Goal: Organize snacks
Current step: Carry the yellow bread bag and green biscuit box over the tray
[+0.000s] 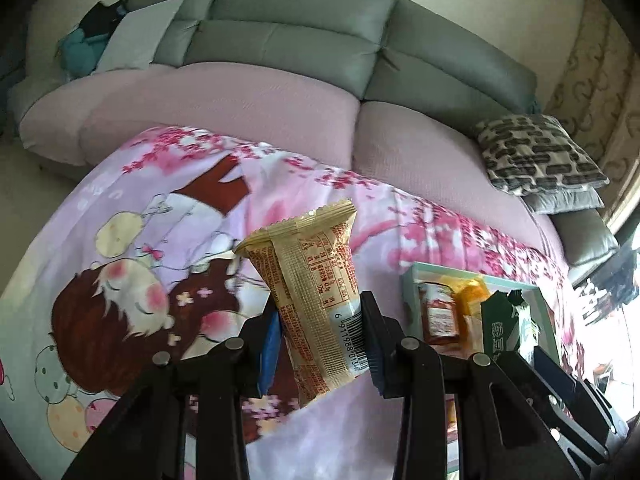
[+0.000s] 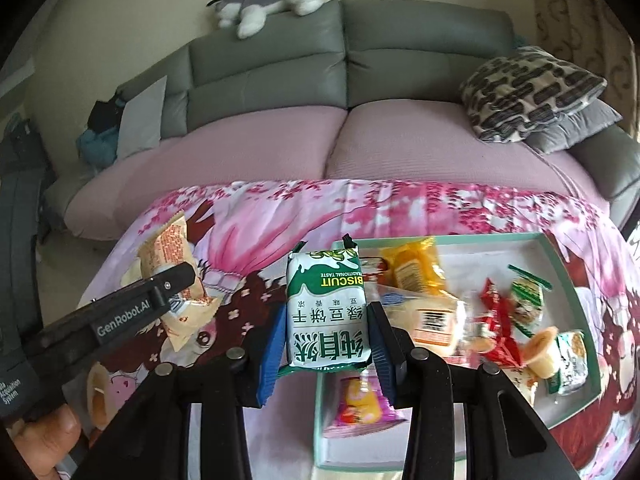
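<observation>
Left gripper [image 1: 320, 344]: clamped on a beige snack packet [image 1: 312, 292], held above the cartoon blanket [image 1: 120, 280].
Right gripper [image 2: 326, 344]: clamped on a green biscuit pack [image 2: 326, 312], held over the left edge of the snack-filled tray [image 2: 560, 248].

1. The left hand-held gripper [image 1: 322, 326] points forward and downward, its two black fingers with blue pads [image 1: 269, 354] closed on the sides of a tan snack packet [image 1: 316, 292] that stands up between them.
2. The right hand-held gripper [image 2: 328, 334] tilts down the same way, its blue pads [image 2: 272, 344] pressed against both sides of a green and white biscuit packet [image 2: 326, 316].
3. Seen from the right wrist, the left hand-held gripper reaches in from the lower left, with the person's hand [image 2: 44, 446] wrapped round its handle just behind it.
</observation>
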`<state>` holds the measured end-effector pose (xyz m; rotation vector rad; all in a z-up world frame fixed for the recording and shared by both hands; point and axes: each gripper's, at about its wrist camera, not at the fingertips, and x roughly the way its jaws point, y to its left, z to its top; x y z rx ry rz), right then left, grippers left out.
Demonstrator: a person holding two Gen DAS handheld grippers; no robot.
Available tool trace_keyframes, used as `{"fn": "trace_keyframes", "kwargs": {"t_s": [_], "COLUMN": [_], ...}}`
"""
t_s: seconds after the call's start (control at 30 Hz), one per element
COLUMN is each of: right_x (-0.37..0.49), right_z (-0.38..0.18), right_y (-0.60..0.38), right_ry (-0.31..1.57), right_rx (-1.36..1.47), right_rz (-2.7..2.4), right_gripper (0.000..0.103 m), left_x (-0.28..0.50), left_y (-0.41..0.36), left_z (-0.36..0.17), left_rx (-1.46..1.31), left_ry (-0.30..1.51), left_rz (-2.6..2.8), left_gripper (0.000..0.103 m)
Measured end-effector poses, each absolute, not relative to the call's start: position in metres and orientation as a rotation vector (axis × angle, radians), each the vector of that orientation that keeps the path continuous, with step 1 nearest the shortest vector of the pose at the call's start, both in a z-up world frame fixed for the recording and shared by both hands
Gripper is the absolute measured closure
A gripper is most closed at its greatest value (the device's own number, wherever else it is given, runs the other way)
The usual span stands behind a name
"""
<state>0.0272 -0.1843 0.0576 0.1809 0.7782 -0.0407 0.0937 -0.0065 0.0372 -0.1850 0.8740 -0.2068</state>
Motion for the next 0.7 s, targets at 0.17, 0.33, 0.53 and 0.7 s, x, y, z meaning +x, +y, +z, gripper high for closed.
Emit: {"fn": "trace_keyframes", "kwargs": {"t_s": [0.17,0.33,0.53,0.7], "right_x": [0.015,-0.001,-0.018,-0.029], "right_z": [0.062,0.062,0.060,0.056], "right_y": [-0.223,-0.269,-0.311,-0.339], "right_ry": [0.750,0.734,0.723,0.719], "right_rx": [0.219,0.276,0.315,0.364], "right_rz": [-0.124,-0.222,-0.318,-0.372], "right_gripper": [0.061,0.061,0.061,0.061], "left_x": [0.088,0.080,0.067,0.065], "left_y": [-0.046,-0.087,-0.131,-0.152], "left_z": [0.040,0.042,0.047,0.053], "left_rx": [-0.136,-0.079,-0.016,0.005], "left_ry": [0.866,0.862,0.844,0.826], "left_rz": [-0.300,-0.383,-0.480,-0.528], "left_gripper": [0.064,0.064,0.064,0.064]}}
